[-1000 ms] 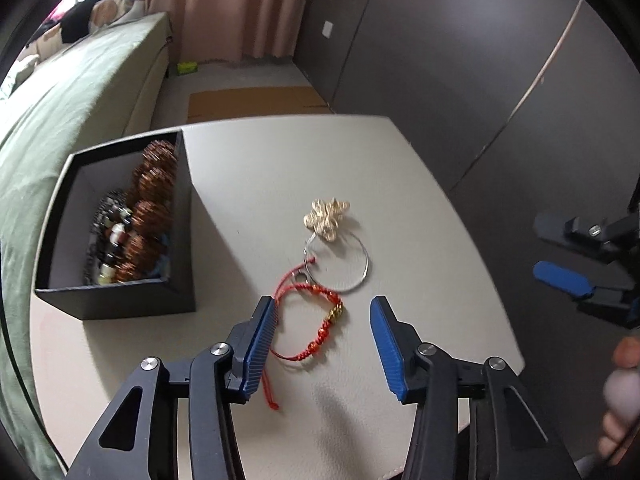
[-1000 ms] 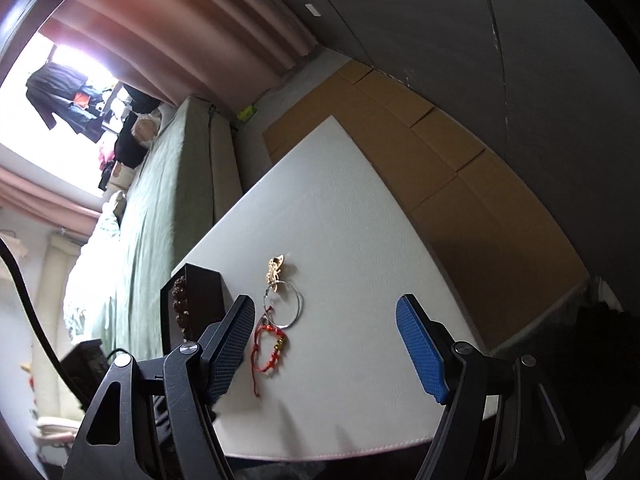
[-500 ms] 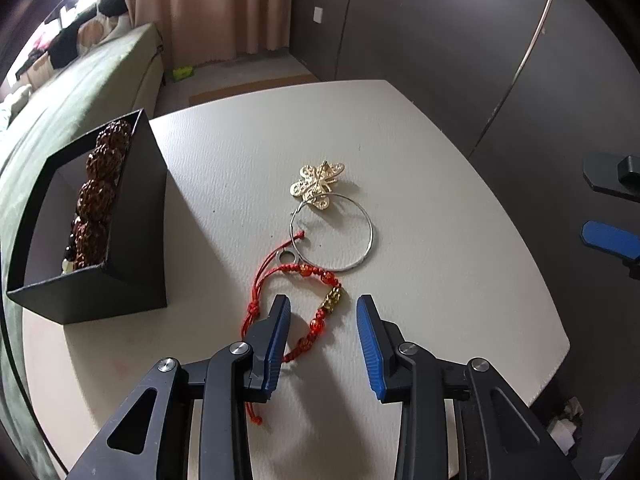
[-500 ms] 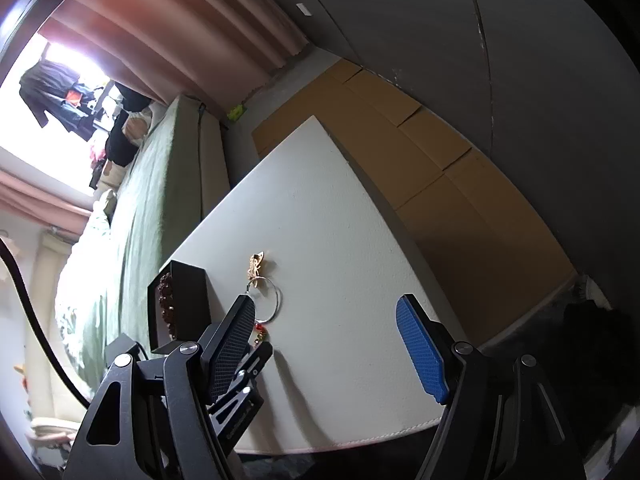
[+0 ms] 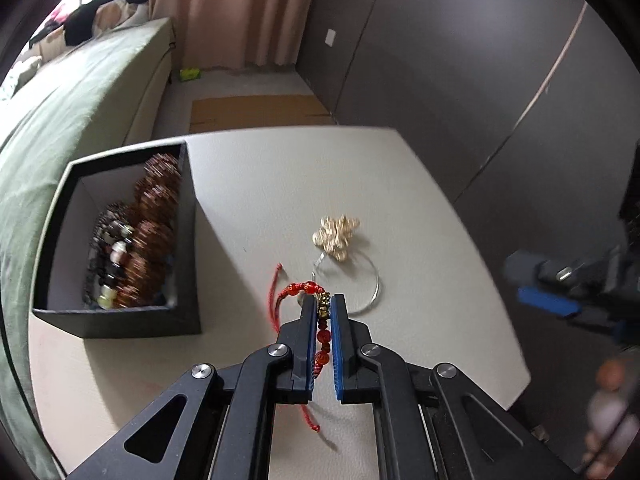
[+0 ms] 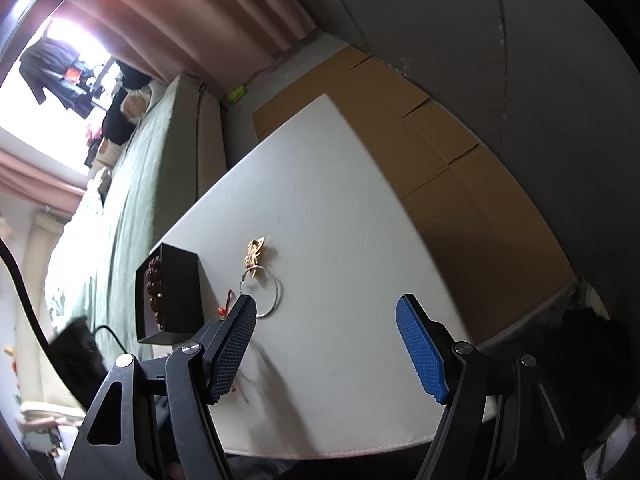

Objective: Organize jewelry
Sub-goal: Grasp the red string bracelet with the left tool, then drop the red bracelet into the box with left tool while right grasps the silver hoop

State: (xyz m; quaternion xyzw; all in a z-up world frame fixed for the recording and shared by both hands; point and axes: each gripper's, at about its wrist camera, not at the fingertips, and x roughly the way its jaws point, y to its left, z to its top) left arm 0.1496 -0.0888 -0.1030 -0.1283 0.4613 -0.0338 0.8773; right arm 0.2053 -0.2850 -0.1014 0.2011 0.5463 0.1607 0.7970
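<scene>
My left gripper [image 5: 323,300] is shut on a red cord bracelet [image 5: 322,334] with red and gold beads, held just above the white table [image 5: 260,184]. A silver hoop [image 5: 370,294] and a gold butterfly brooch [image 5: 336,234] lie just beyond it. A black box [image 5: 182,312] with brown and dark bead bracelets stands to the left. My right gripper [image 6: 326,344] is open and empty over the table's near right edge; it also shows in the left wrist view [image 5: 548,300]. In the right wrist view the box [image 6: 180,292], hoop [image 6: 276,296] and brooch [image 6: 256,250] lie ahead.
A green sofa [image 5: 60,112] runs along the table's left side. Flattened cardboard [image 6: 440,160] covers the floor beyond and to the right of the table. A dark wall [image 5: 460,60] stands to the right, pink curtains [image 5: 224,12] at the back.
My left gripper has closed on the red bracelet and lifted it, pulling back and up. The right gripper stays open and has shifted only slightly.
</scene>
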